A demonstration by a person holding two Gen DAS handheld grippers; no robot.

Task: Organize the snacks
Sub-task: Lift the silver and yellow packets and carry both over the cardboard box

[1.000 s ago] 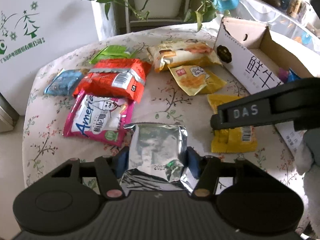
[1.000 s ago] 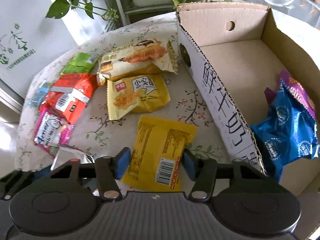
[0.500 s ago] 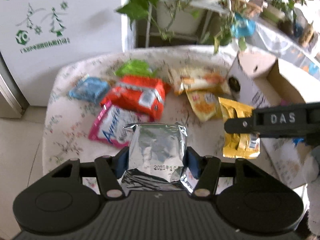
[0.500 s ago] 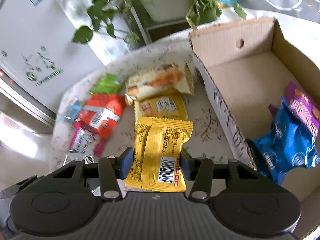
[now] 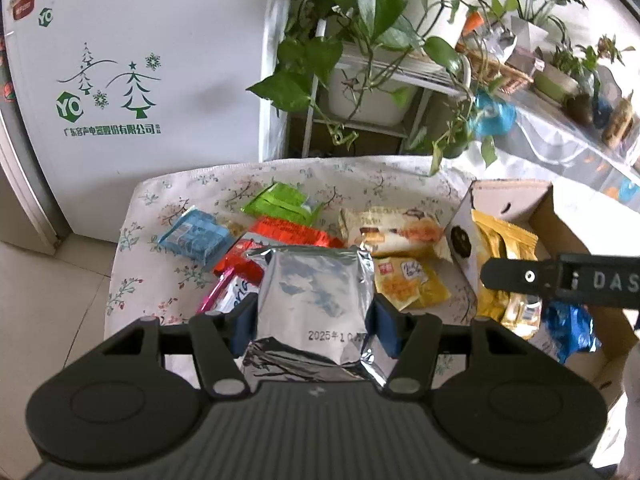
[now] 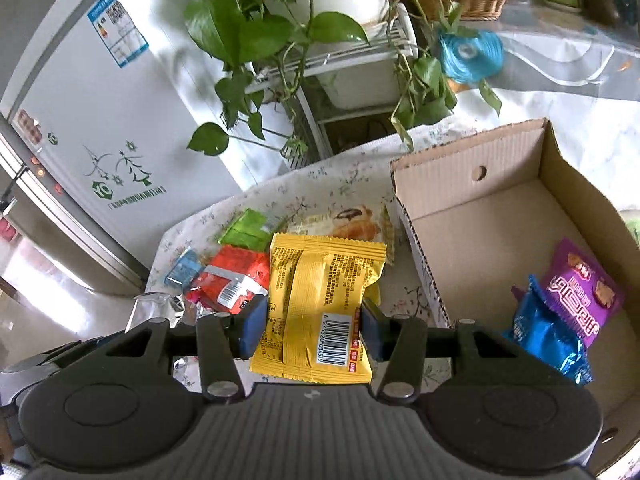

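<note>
Flowery tabletop (image 5: 168, 196) below; my left tongs (image 5: 316, 316) squeeze the silver bag (image 5: 314, 300), right tongs (image 6: 314, 326) squeeze the yellow pack (image 6: 320, 300). I should drop both gently inside the box (image 6: 480, 216).

I note a crinkled, mirror-glossy foil packet (image 5: 316, 300); glossy plastic yellow wrapper (image 6: 320, 304); matt corrugated cardboard box (image 6: 480, 216); floral cloth over the desk (image 5: 180, 184).

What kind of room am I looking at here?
Most likely a home kitchen or dining corner: a white fridge stands beside a stand of potted plants, and a table with a floral cloth holds loose snacks.
</note>
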